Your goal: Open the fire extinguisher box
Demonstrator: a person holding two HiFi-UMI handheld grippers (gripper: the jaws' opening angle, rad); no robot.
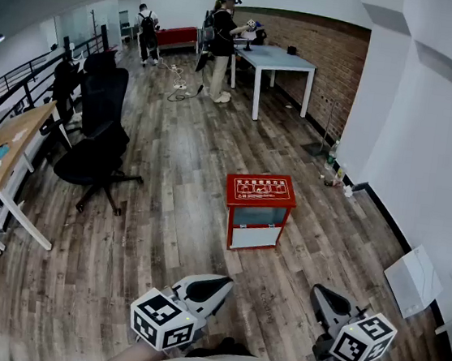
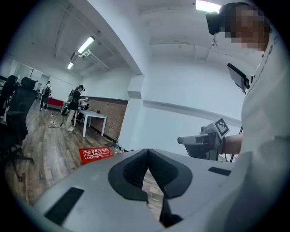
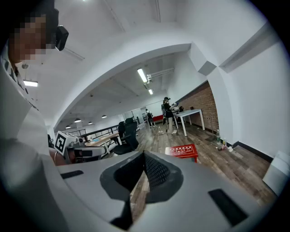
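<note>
Wooden floor [image 1: 169, 177]: runs the whole room.
Fire extinguisher box [image 1: 258, 208]: red, upright on the floor mid-room, front closed, well ahead of both tools.
Left tool [image 1: 221, 283], right tool [image 1: 320, 293]: 2 units, jaws closed together, nothing between them.

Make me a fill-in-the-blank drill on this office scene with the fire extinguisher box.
The fire extinguisher box has a ___ top. It stands on a ___ floor. The left gripper and right gripper are both ___, holding nothing. The white table stands by a ___ wall.
Missing: red; wooden; shut; brick.
</note>
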